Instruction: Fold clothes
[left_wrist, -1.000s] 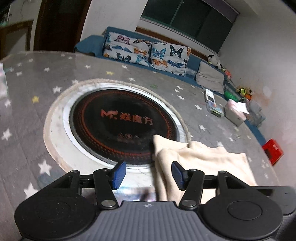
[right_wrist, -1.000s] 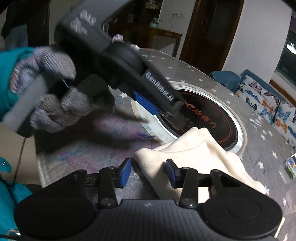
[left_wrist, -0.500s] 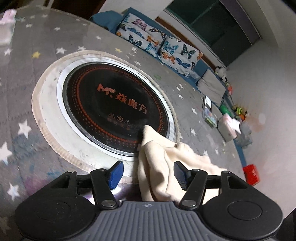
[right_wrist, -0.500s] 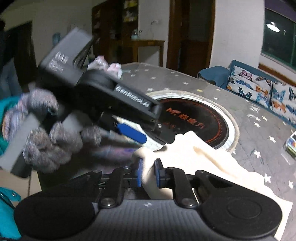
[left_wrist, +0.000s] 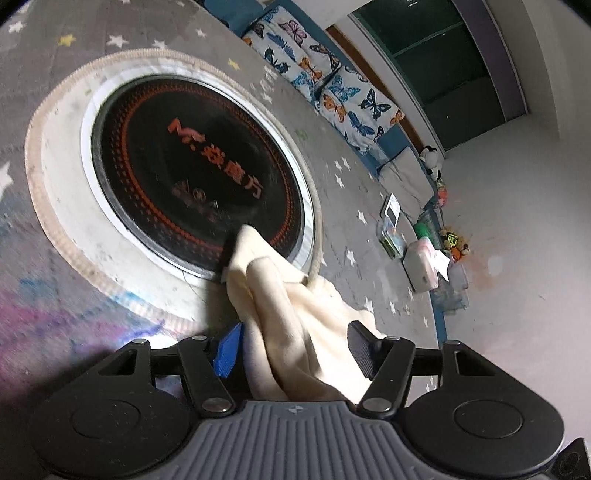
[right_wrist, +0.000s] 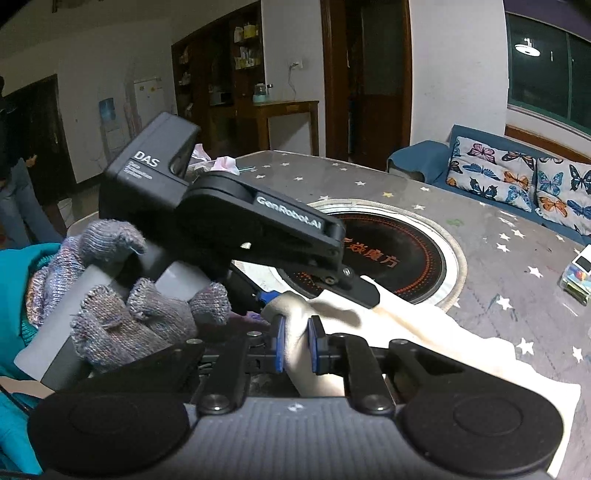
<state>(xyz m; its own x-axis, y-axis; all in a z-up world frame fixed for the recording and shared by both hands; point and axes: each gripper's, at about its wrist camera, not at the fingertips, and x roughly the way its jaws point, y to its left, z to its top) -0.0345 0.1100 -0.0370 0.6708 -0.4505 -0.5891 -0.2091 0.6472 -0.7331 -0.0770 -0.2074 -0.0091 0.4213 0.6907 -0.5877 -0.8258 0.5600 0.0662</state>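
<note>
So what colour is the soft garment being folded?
Plain cream fleece garment, no pattern; it shows best in the right wrist view.

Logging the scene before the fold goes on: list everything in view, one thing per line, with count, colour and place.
cloth: one, cream, bunched on the table's near side, one corner over the cooktop edge
cooktop: one, round, black with orange lettering, set into the table
table: one, grey cover with stars
cushions: several, white with butterflies, on the blue sofa behind
tissue box: one, white, far table edge
right hand-held gripper: one, black with blue pads, shut on a cloth fold
left hand-held gripper: one, black with blue pads, jaws just been closing around the cloth, not clamped
gloved hand: one, grey knit, holding the left gripper's handle
</note>
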